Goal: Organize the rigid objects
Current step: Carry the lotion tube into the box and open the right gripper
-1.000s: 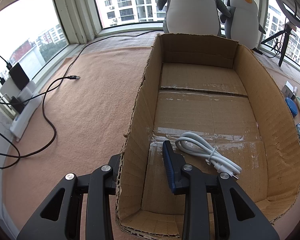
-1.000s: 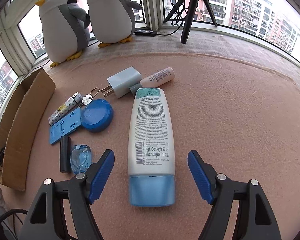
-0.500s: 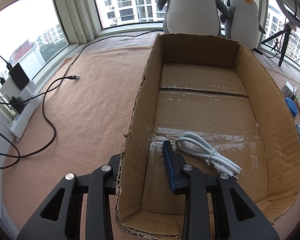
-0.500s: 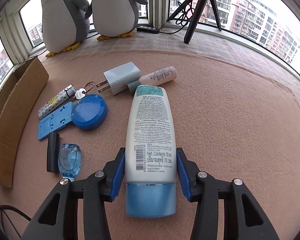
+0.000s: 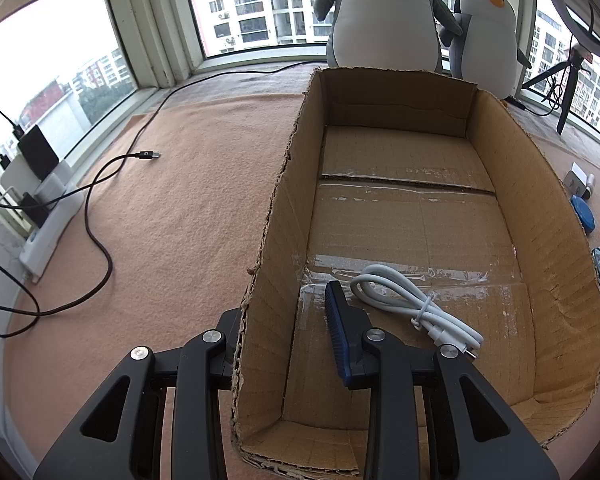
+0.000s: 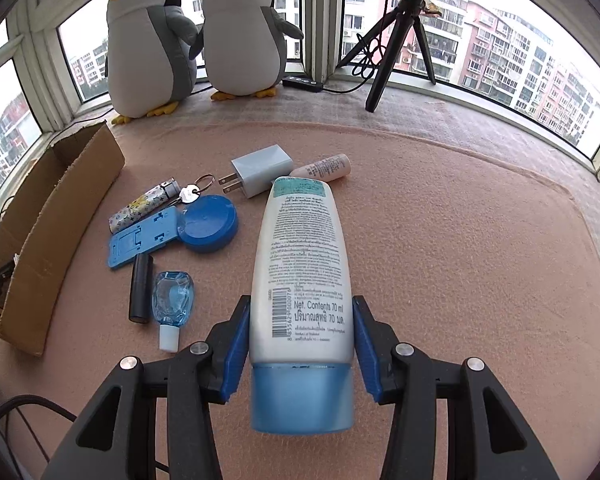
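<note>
In the right wrist view my right gripper (image 6: 300, 312) is shut on a white lotion tube (image 6: 302, 248) with a blue cap. The blue pads press its sides just above the cap, and the tube is raised a little off the pink cloth. On the cloth to its left lie a charger plug (image 6: 260, 170), a small pink tube (image 6: 324, 168), a blue round lid (image 6: 208, 224), a blue phone stand (image 6: 140, 242), a key (image 6: 188, 194), a black stick (image 6: 140, 288) and a small blue bottle (image 6: 172, 300). My left gripper (image 5: 284, 308) is shut on the left wall of the cardboard box (image 5: 540, 200), which holds a white cable (image 5: 412, 308).
Two plush penguins (image 6: 148, 40) and a tripod (image 6: 396, 36) stand along the window sill at the back. The cardboard box (image 6: 48, 220) sits left of the loose items. A black cable (image 5: 100, 240) and a power strip (image 5: 48, 216) lie left of the box.
My right gripper closed its pads on the white tube and lifted it slightly off the cloth. The left gripper and the box have not moved.
</note>
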`<state>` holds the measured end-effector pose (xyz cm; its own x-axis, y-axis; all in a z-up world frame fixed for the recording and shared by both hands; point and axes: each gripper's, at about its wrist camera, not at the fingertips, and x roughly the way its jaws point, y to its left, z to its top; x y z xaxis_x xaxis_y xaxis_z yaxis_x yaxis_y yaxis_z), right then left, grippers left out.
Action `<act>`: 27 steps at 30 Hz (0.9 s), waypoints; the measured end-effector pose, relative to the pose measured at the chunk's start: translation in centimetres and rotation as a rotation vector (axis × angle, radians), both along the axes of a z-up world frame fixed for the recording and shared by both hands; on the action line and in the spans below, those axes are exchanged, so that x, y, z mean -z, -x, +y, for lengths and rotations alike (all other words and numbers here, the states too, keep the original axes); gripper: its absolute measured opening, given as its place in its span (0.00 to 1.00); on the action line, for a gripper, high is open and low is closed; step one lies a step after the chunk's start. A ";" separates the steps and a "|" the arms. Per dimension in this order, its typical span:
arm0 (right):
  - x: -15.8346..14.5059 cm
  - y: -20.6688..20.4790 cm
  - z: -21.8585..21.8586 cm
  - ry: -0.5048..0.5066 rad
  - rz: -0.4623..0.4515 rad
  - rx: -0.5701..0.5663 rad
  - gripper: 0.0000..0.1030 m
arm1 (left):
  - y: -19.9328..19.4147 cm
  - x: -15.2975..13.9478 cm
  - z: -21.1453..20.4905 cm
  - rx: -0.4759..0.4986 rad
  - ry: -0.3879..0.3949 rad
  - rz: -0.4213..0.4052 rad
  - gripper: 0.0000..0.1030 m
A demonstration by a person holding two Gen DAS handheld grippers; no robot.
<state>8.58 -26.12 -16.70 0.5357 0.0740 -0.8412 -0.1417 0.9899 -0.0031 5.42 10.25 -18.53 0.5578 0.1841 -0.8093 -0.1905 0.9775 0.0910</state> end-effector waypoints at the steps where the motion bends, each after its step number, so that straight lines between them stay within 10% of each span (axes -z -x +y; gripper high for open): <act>1: -0.5 0.1 0.3 -0.008 -0.006 -0.005 0.42 | 0.0 0.0 0.0 0.000 0.000 0.000 0.29; 15: -7.7 -0.9 10.1 -0.113 -0.105 -0.220 0.42 | 0.0 0.0 0.0 -0.001 0.002 -0.001 0.29; 27: -7.3 -2.4 19.3 -0.133 -0.082 -0.370 0.42 | 0.0 0.0 0.0 0.000 0.002 -0.001 0.29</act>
